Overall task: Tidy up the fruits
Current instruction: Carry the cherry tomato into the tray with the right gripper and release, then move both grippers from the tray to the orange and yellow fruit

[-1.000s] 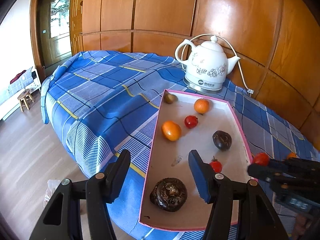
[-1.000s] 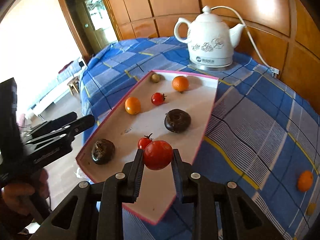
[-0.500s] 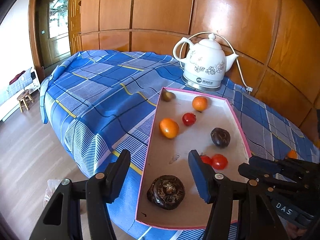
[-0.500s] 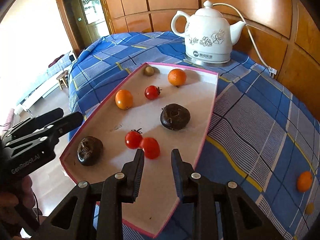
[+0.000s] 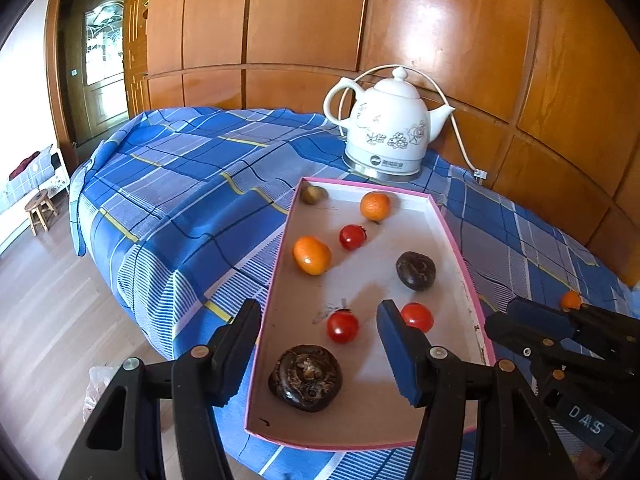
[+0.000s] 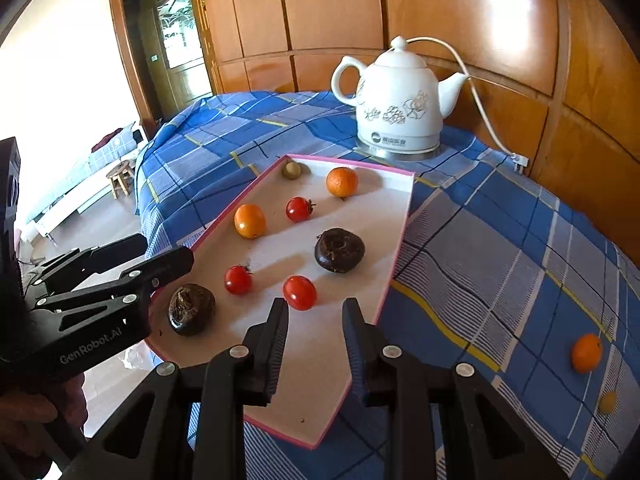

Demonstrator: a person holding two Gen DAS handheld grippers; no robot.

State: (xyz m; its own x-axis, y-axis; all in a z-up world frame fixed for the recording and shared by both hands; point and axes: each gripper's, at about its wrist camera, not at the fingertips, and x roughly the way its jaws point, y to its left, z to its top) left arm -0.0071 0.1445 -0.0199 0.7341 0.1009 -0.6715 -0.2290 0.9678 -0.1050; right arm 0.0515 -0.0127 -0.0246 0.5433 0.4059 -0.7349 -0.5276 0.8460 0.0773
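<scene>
1. Over the near end of the tray (image 5: 456,240), in the left wrist view, the left gripper (image 5: 318,310) hangs with its jaws wide apart and nothing between them. The nearest right-hand tomato (image 5: 418,317) lies on the tray floor just past its right finger. The right gripper (image 5: 506,314) sits at the tray's right rim, and a loose orange (image 5: 571,300) lies on the cloth farther right
2. Seen from the right wrist, the right gripper (image 6: 316,312) shows a narrow gap with nothing in it, so it grips nothing. The tomato (image 6: 300,292) rests just beyond its left fingertip, apart from it. The loose orange (image 6: 586,352) lies on the blue cloth (image 6: 480,260), well to the right and outside the tray
3. Fetching that orange looks like the next step: the claw should rise clear of the rim without nudging the tomato, then spread wider before straddling the orange
</scene>
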